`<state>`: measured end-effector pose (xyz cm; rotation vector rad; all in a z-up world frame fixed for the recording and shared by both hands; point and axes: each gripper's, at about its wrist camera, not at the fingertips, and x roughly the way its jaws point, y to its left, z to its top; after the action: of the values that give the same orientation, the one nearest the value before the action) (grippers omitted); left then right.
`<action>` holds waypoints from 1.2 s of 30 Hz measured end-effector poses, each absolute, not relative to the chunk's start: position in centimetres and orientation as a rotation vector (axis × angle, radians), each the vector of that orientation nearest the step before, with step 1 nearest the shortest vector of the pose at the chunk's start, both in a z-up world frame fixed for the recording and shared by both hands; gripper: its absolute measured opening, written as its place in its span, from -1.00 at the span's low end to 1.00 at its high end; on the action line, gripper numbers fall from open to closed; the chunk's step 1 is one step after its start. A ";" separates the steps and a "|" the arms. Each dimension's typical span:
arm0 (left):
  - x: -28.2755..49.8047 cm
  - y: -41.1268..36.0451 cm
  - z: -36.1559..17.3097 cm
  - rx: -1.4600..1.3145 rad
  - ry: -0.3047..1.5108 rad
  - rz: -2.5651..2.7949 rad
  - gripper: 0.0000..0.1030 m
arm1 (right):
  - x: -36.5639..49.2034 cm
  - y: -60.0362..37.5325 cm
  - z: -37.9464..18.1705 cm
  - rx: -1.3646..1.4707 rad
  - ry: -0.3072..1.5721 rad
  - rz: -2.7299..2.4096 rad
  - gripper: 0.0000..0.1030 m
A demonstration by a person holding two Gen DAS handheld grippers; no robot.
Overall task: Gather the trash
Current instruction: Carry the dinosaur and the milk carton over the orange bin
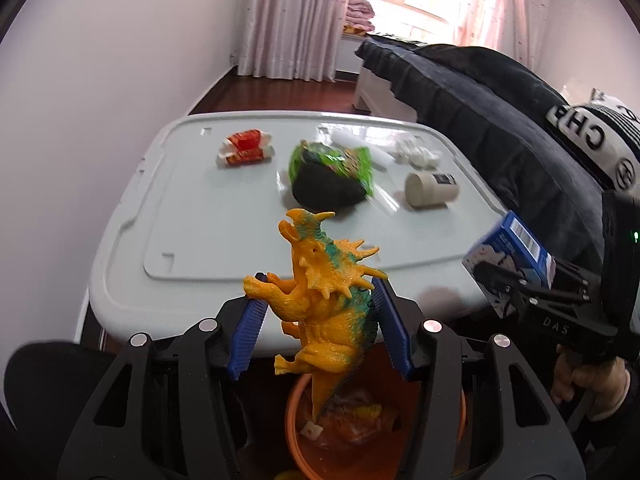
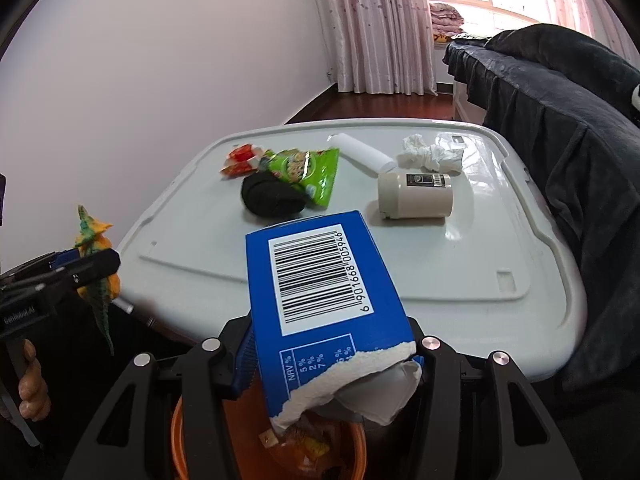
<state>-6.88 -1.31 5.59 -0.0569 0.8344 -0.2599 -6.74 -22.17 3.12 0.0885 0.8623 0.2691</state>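
My left gripper (image 1: 320, 308) is shut on an orange and green toy dinosaur (image 1: 316, 264), held upright over an orange bin (image 1: 294, 432) that has wrappers inside. My right gripper (image 2: 332, 356) is shut on a torn blue carton (image 2: 320, 292) with a barcode, tilted above the same bin (image 2: 176, 436). On the white table (image 2: 460, 280) beyond lie a red wrapper (image 2: 240, 160), a green snack bag (image 2: 308, 170), a black cloth ball (image 2: 272, 200), a tipped white cup (image 2: 414, 196), crumpled tissue (image 2: 430, 154) and a white roll (image 2: 362, 152).
A bed under a dark blanket (image 2: 560, 120) runs along the table's right side. The person's dark sleeve (image 1: 500, 128) reaches over that edge. A plain wall is on the left, and curtains (image 2: 372, 20) and a window are at the back.
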 end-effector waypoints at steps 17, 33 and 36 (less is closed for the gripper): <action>-12.1 -3.7 3.3 0.008 0.920 -0.356 0.01 | -13.1 -22.2 4.0 0.159 0.913 0.251 0.00; -11.7 -3.8 1.9 -0.005 0.980 -0.364 0.01 | -13.1 -21.8 1.3 0.181 1.014 0.282 0.00; -11.7 -3.8 1.8 -0.004 0.984 -0.367 0.01 | -13.3 -21.6 1.4 0.174 1.012 0.285 0.00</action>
<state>-11.72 -3.79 1.80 -0.0044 0.9838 -0.3672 -13.30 -21.60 1.43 0.1735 1.0115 0.2846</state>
